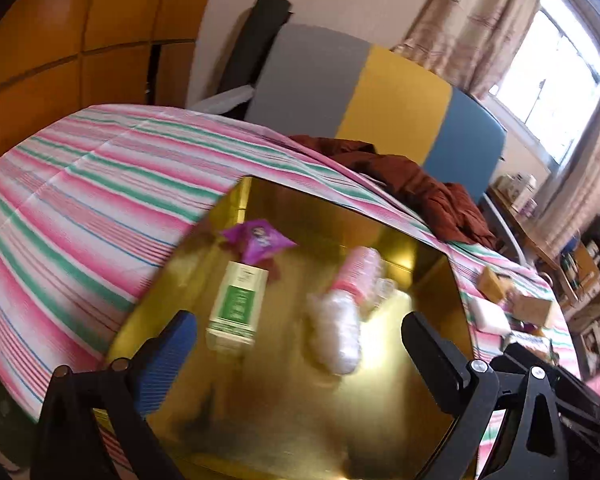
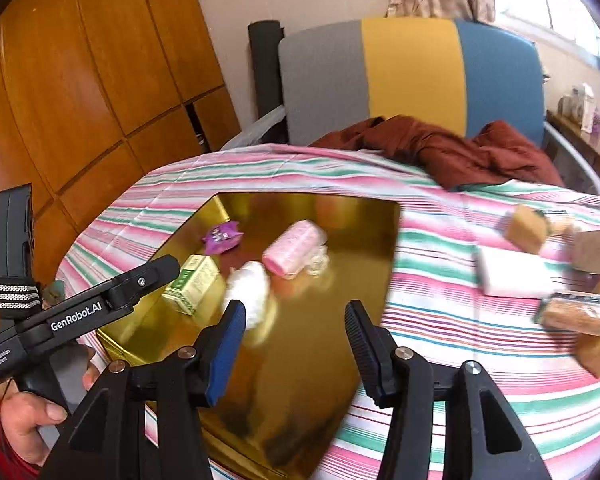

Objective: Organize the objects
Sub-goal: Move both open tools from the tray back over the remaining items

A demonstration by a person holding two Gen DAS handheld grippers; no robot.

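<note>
Over the gold tray (image 2: 340, 360) on the striped tablecloth (image 2: 440, 312), we are hovering both tools with nothing held: the left gripper (image 1: 300, 344) is standing spread wide above the tray's near half, and the right gripper (image 2: 296, 332) is likewise spread, empty, just right of it. Inside the tray we are counting four things already gathered: a green-and-white box (image 2: 192, 284) at the left, a purple packet (image 2: 222, 236) at the far left, a pink roll (image 2: 294, 246) toward the far middle, and a white wrapped bundle (image 2: 252, 292) nearest our fingers. Off to the right, well apart from the tray, several items are still lying loose on the cloth: a white block (image 2: 512, 274), a tan cube (image 2: 526, 228), a cardboard box (image 2: 596, 252) and a wrapped brown bar (image 2: 580, 314). We are judging the sorting roughly half finished, with that right-hand cluster remaining. Motion blur is smearing details, so labels are unreadable. A rust-coloured cloth (image 2: 460, 152) is lying bunched at the far edge.
</note>
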